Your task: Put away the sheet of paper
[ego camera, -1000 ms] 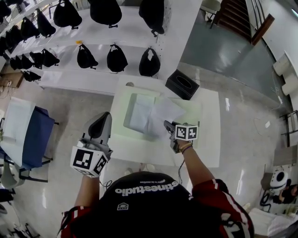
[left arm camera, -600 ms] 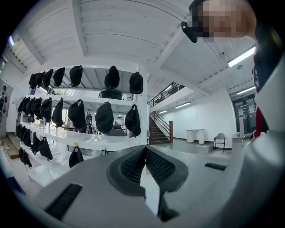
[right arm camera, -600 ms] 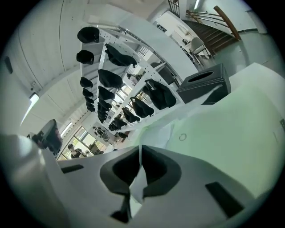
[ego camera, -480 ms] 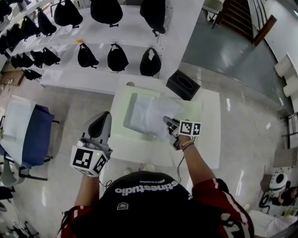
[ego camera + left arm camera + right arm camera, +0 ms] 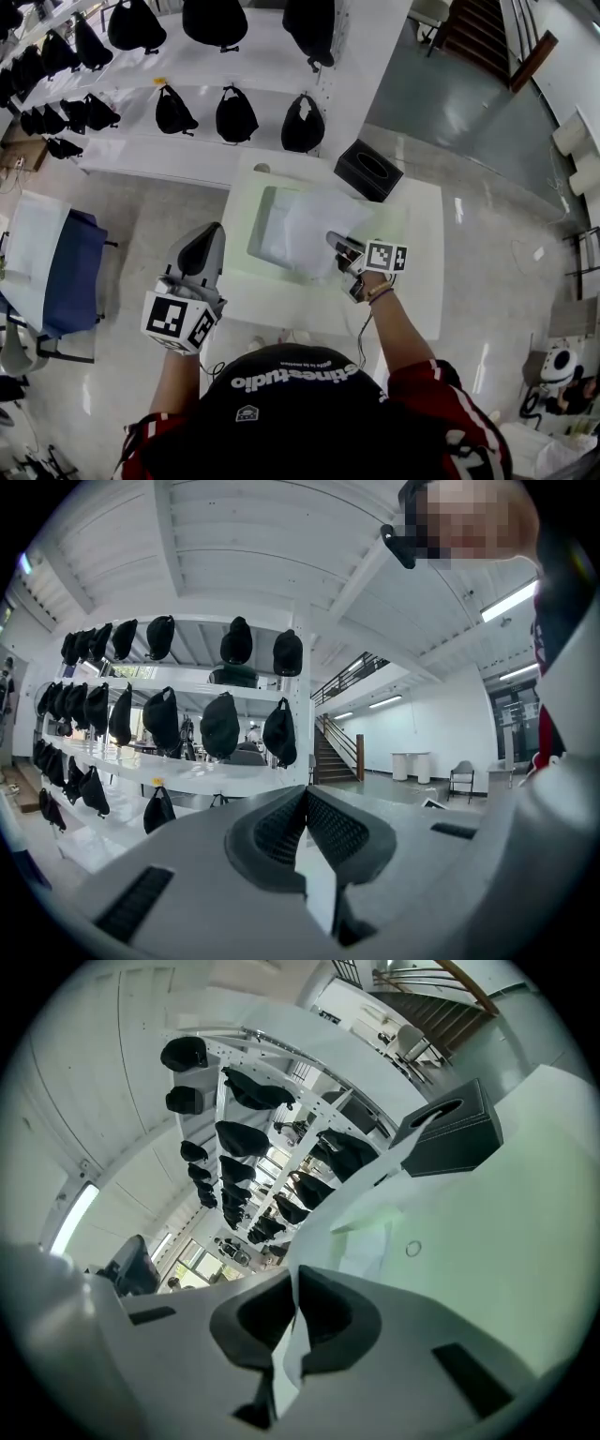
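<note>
Paper (image 5: 314, 223) slants lengthwise away from right tongs (image 5: 335, 241) clamping its edge; left tongs (image 5: 306, 801) closed empty.

Shop-like showroom, white display shelving (image 5: 253, 70) hung with rows of black bags (image 5: 236, 117), glossy pale floor (image 5: 141, 230), staircase (image 5: 478, 33) at rear, ceiling beams (image 5: 234, 536) overhead.
</note>
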The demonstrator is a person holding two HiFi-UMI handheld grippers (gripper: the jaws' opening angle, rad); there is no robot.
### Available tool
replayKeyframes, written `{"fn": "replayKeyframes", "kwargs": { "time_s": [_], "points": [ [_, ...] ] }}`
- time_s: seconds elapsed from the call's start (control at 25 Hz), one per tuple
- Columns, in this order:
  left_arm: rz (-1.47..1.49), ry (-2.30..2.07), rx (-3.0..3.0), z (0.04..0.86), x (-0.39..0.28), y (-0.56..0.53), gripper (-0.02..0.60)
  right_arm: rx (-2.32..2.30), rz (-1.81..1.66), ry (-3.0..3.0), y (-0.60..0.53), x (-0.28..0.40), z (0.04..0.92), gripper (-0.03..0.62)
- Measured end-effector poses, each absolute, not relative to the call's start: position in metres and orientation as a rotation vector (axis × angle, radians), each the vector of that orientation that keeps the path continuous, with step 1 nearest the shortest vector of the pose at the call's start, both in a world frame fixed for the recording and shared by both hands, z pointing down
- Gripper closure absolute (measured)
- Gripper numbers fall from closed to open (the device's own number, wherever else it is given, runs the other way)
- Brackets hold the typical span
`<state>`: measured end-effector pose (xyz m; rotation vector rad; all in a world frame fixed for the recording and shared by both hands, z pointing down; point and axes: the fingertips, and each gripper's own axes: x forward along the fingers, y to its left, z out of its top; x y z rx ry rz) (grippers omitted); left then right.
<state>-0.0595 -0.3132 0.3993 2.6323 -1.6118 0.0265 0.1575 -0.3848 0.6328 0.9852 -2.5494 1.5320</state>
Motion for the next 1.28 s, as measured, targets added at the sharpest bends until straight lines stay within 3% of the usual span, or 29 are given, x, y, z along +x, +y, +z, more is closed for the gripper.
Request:
{"fn": "replayKeyframes", "kwargs": {
  "time_s": [1.28],
  "points": [
    [0.058,-1.590,2.635,0.408,-0.060,-0.314,0.577,1.030,1.521,-2.339,-0.354,0.161,0.708,0.591]
  ]
}}
